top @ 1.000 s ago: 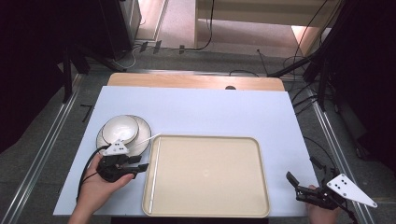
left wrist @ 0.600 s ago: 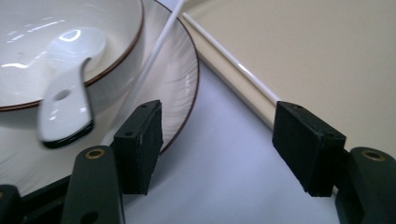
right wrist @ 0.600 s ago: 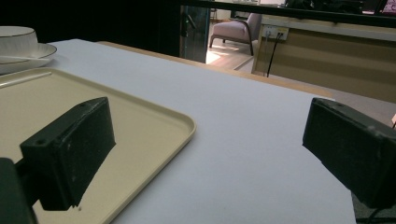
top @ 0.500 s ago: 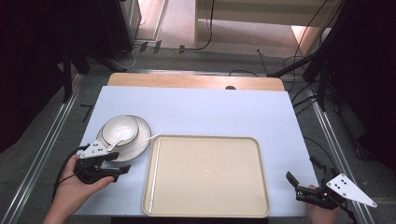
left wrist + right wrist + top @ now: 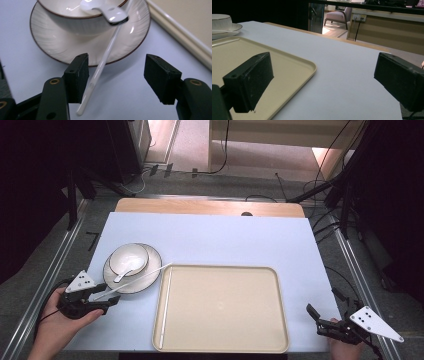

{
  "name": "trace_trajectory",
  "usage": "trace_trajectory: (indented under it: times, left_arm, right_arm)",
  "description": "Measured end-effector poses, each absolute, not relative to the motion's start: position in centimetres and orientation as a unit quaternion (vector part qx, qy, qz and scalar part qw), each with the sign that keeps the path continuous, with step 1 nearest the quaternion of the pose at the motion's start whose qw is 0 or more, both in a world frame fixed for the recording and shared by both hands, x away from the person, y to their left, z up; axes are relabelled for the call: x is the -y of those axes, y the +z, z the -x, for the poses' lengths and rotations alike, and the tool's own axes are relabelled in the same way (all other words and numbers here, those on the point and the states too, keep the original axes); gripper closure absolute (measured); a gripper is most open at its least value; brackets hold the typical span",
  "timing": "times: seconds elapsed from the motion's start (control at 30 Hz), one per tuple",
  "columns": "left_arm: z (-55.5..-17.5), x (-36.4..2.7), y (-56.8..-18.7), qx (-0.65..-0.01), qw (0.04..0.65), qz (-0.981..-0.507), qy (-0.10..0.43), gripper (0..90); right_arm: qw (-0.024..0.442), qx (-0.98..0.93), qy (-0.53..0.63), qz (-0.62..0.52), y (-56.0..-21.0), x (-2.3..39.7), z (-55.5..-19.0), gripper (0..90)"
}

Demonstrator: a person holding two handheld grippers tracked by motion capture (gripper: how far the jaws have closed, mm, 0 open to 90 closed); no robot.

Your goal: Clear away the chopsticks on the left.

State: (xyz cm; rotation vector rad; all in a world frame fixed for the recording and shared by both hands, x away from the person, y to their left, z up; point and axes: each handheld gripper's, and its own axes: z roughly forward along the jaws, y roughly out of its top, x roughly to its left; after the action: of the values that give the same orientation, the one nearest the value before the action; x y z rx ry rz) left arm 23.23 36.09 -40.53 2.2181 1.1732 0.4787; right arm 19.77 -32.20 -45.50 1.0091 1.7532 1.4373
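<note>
Down at the near left corner of the table, the left gripper (image 5: pixel 102 301) stands with its jaws apart, having just been opening, and they press on nothing. Between them in the left gripper view lies the near end of a thin white chopstick (image 5: pixel 100 72), close beside the left pad and well clear of the right one. It is a long, slim, pale stick with a glossy surface; it runs away from the gripper, up across the saucer (image 5: pixel 62 47) rim and on toward the tray (image 5: pixel 220 310), its far tip reaching the tray's left corner in the high view. The saucer is white with fine ribbing and a thin brown edge. On it sits a matching white bowl (image 5: pixel 128 259), and in the bowl rests a white ceramic spoon (image 5: pixel 110 13) whose handle hangs over the rim. A second chopstick (image 5: pixel 166 307) lies inside the beige tray along its left wall. Far across, at the near right corner, the right gripper (image 5: pixel 320 320) is held with its jaws wide and nothing between them, just off the tray's right edge.
</note>
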Motion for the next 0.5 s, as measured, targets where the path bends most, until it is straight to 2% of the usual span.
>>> trace_trajectory:
  times: [0.2,0.5]
  left_arm:
    - [-23.2,-36.9,-41.1,-0.445,0.266,-0.834,0.189,39.4]
    - [-23.5,-37.0,-42.1,-0.443,0.238,-0.842,0.195,49.8]
  right_arm:
    - [0.325,-0.668,0.548,-0.385,-45.5,32.2,-19.8,2.4]
    - [0.325,-0.668,0.548,-0.384,-45.5,32.2,-19.8,2.4]
